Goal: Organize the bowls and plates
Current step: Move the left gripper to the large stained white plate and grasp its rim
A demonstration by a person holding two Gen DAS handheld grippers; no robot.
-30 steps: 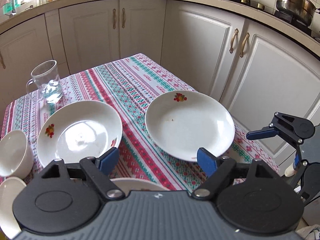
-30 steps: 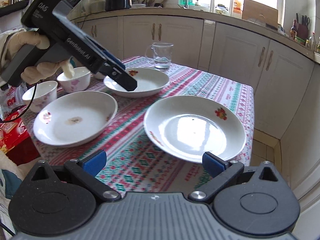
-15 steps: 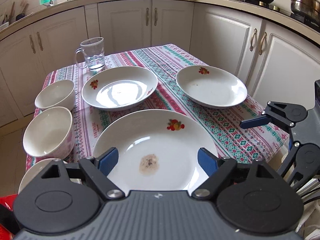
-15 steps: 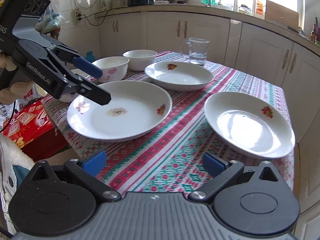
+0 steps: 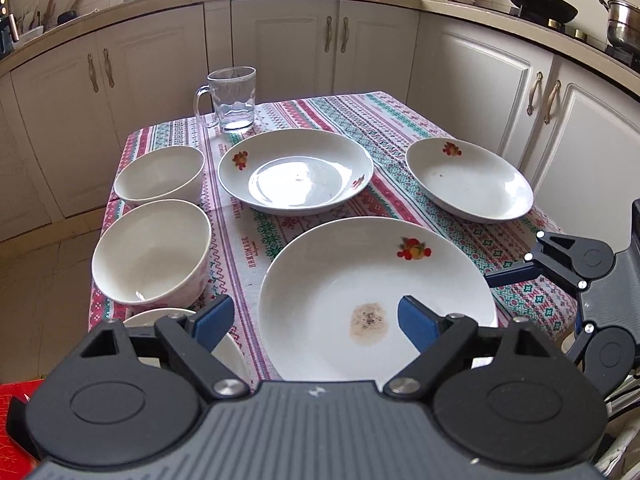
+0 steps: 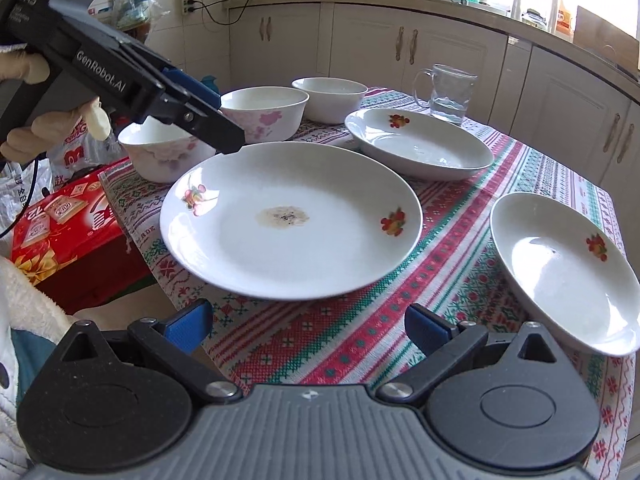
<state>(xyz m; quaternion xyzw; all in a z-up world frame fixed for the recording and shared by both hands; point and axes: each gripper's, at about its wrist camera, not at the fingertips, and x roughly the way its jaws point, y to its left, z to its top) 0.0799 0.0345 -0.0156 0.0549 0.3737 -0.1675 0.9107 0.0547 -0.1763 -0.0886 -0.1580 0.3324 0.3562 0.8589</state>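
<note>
**Both tongs spread and empty over the soiled plate**

The left tongs (image 5: 310,318) hang spread apart with nothing gripped; their jaws have just been widening, and between them lies only the near part of the large white round plate with fruit motifs and a brownish stain (image 5: 376,292), untouched. The right tongs (image 6: 308,326) are likewise released, poised above the red, green and white patterned cloth on the desk (image 6: 360,344), just short of that stained plate's near rim.

Beyond the left tongs sits a second white fruit-printed plate (image 5: 296,172), and past it a clear glass mug (image 5: 234,100). Off to their right is a third white plate (image 5: 468,178). To their left stand two white bowls (image 5: 154,252), one behind the other; a further white bowl (image 5: 232,354) shows close under the left finger, though mostly hidden. A gloved hand (image 6: 60,128) holds the left tongs.
</note>
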